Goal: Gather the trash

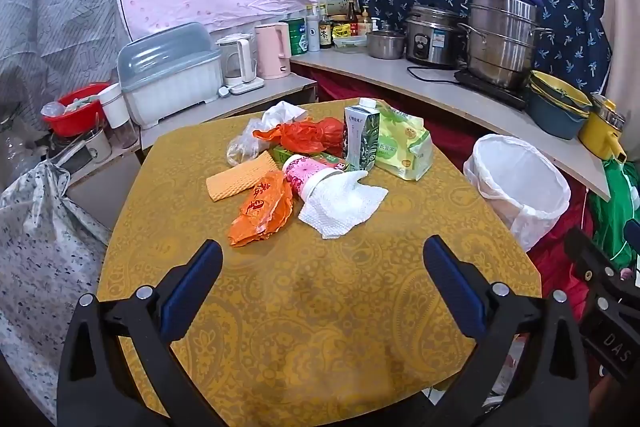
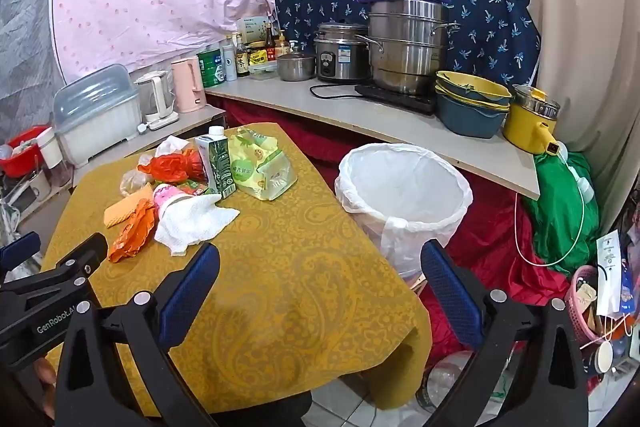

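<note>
A pile of trash lies at the far side of the yellow-clothed table (image 1: 320,307): a white paper towel (image 1: 344,205), an orange wrapper (image 1: 260,211), a pink cup (image 1: 304,175), a green carton (image 1: 362,137), a yellow-green bag (image 1: 404,143), a red plastic bag (image 1: 308,135) and an orange sponge cloth (image 1: 238,181). A bin lined with a white bag (image 2: 404,195) stands right of the table. My left gripper (image 1: 322,263) hovers open over the near table, short of the pile. My right gripper (image 2: 320,267) is open above the table's right edge, near the bin. Both are empty.
A counter (image 2: 380,123) behind holds steel pots (image 2: 404,47), a rice cooker, bowls and a yellow pot. A dish box (image 1: 172,83) and kettles stand at the far left. A green bag (image 2: 564,211) and a pink basket (image 2: 584,295) sit on the floor at right.
</note>
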Demonstrator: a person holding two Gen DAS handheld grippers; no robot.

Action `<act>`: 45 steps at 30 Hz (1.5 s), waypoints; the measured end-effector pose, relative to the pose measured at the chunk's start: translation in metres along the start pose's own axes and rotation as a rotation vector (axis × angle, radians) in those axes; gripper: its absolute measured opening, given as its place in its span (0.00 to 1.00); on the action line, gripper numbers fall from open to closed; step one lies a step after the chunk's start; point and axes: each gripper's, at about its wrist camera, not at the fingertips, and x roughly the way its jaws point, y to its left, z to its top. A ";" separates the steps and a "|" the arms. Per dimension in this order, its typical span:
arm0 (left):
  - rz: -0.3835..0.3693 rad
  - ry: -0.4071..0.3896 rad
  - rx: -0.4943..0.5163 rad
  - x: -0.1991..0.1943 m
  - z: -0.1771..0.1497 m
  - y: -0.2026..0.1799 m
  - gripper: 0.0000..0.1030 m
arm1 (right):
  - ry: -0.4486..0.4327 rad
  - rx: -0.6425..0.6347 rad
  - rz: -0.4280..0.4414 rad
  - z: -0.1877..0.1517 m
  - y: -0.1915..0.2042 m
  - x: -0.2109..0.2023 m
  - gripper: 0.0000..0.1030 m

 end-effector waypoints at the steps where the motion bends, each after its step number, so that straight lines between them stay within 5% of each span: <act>1: -0.014 -0.024 0.000 -0.002 -0.001 0.000 0.93 | 0.000 -0.003 -0.001 0.000 0.001 0.001 0.93; 45: 0.030 -0.031 -0.022 0.005 -0.004 0.013 0.93 | -0.008 -0.018 -0.018 0.000 0.014 0.008 0.93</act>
